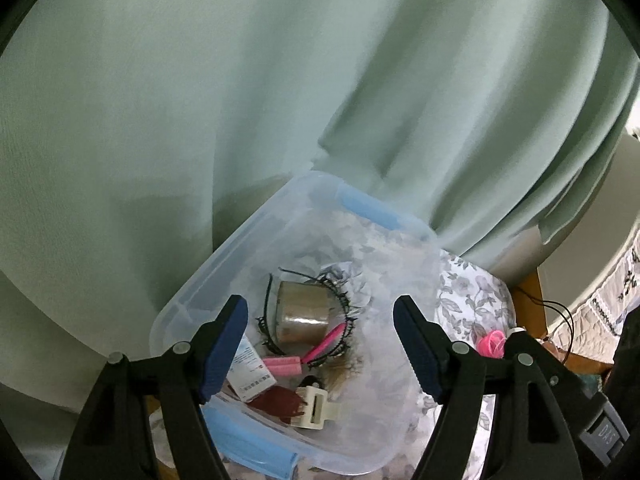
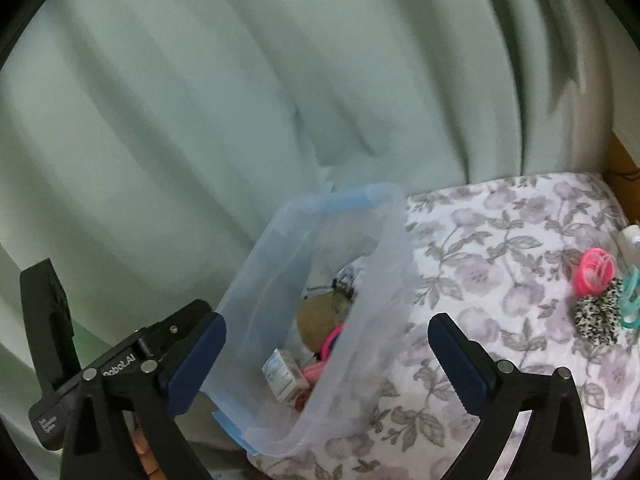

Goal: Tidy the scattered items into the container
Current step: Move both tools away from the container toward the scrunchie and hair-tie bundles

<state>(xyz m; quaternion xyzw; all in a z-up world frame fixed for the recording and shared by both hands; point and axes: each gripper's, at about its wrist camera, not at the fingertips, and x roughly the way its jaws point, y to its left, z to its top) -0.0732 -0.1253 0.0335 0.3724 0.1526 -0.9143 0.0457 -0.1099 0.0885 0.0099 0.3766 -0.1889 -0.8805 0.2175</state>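
Pale green curtain (image 1: 200,100) behind clear plastic bin with blue handles (image 1: 280,216). Only the right wrist view shows the leopard-print scrunchie (image 2: 598,314) on the floral cloth (image 2: 500,240). Left gripper (image 1: 320,344) and right gripper (image 2: 326,356) tilt downward, jaws apart, empty.

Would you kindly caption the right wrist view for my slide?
Open right tongs face a clear bin of hair accessories; a pink coil and leopard scrunchie remain outside.

Dim, flat indoor light, greenish cast. Soft motion blur throughout, worst on curtain (image 1: 200,100) folds. Strong fisheye bending, black vignette corners. Faint glare on clear container (image 2: 360,280) wall. Weak shadows only.
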